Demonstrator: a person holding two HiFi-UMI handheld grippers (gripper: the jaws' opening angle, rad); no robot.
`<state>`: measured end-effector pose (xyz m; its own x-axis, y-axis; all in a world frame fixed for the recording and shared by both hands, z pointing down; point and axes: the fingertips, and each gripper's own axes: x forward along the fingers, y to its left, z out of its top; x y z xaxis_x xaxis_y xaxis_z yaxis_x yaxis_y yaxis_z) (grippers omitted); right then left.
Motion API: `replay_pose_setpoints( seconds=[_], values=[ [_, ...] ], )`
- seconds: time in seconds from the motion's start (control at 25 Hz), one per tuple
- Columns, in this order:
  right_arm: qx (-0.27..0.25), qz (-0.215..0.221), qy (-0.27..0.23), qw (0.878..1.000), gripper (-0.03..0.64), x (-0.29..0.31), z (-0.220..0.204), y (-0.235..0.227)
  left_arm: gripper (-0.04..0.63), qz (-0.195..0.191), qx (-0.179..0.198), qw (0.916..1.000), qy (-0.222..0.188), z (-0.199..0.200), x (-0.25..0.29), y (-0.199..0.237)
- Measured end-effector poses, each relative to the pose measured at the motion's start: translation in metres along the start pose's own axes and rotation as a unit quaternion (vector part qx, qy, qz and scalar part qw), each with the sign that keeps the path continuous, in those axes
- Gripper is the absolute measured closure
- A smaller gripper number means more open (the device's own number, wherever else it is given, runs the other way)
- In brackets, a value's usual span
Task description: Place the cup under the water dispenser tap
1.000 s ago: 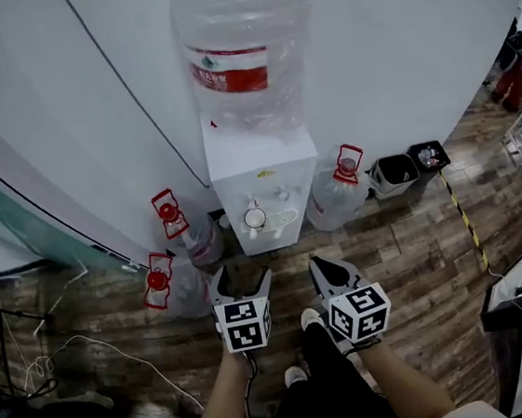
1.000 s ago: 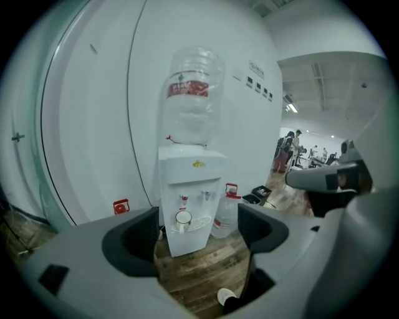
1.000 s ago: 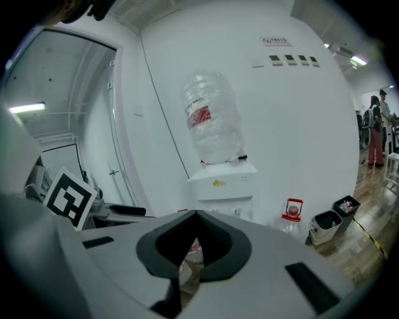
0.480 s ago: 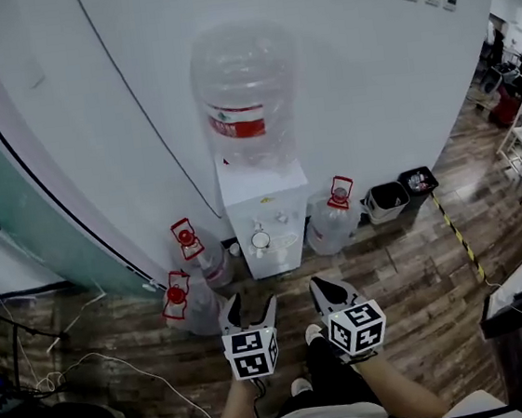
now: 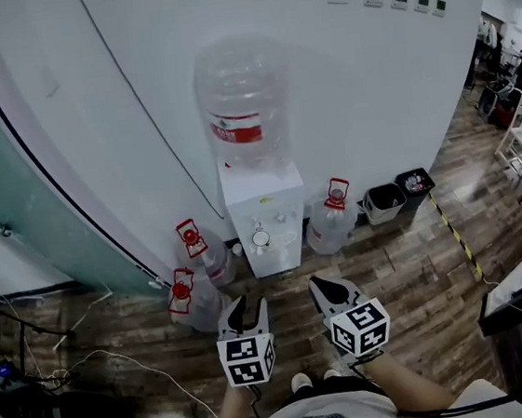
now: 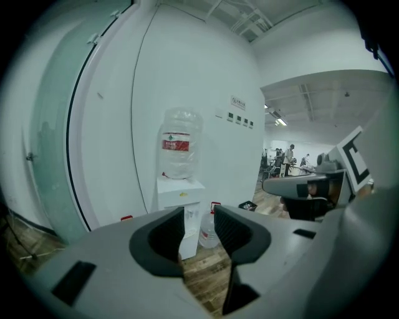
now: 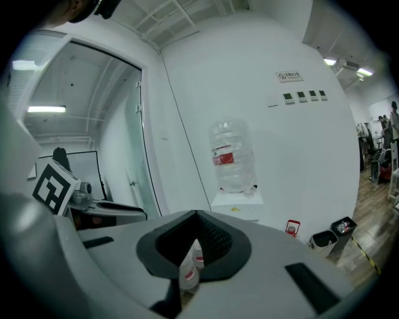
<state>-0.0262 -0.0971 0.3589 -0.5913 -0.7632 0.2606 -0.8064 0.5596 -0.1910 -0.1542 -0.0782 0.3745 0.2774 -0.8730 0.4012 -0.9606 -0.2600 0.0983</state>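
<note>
The white water dispenser (image 5: 262, 222) stands against the wall with a big clear bottle (image 5: 244, 102) on top. A small white cup (image 5: 261, 239) sits in its recess under the taps. Both grippers hang in the air well short of it, above the wooden floor. My left gripper (image 5: 245, 311) has nothing between its jaws, which are closing but still show a gap; the left gripper view (image 6: 199, 215) frames the dispenser (image 6: 181, 205) in that gap. My right gripper (image 5: 329, 289) is shut and empty, its tips touching in the right gripper view (image 7: 198, 215).
Spare water bottles with red handles (image 5: 200, 248) (image 5: 189, 296) (image 5: 330, 219) stand on the floor on both sides of the dispenser. Two small bins (image 5: 385, 201) (image 5: 414, 181) sit further right. A glass partition (image 5: 15, 185) runs along the left, with cables (image 5: 91, 363) on the floor.
Both grippers have risen and drawn back from the dispenser, which looks smaller now. The left jaws have narrowed from wide open. The right jaws stay shut.
</note>
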Motion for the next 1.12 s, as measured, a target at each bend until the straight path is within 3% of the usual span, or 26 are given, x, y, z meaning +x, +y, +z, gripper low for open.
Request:
replay_pose_setpoints(
  seconds=[0.24,0.36,0.64,1.12],
  values=[
    [-0.009,0.009,-0.004,1.000,0.597,-0.025,0.013,0.003,0.472,0.001,0.010,0.9999,0.006,0.005,-0.016,-0.026],
    [-0.008,0.027,-0.003,1.000,0.597,-0.037,0.013,0.009,0.546,0.009,0.009,0.9999,0.001,0.006,-0.022,-0.035],
    [-0.023,0.039,0.003,0.999,0.597,-0.056,0.009,0.015,0.546,0.016,0.026,0.9995,-0.009,0.009,-0.035,-0.050],
    [-0.017,0.025,-0.001,1.000,0.597,-0.060,0.007,0.003,0.546,0.011,0.015,0.9997,-0.016,0.009,-0.035,-0.057]
  ],
)
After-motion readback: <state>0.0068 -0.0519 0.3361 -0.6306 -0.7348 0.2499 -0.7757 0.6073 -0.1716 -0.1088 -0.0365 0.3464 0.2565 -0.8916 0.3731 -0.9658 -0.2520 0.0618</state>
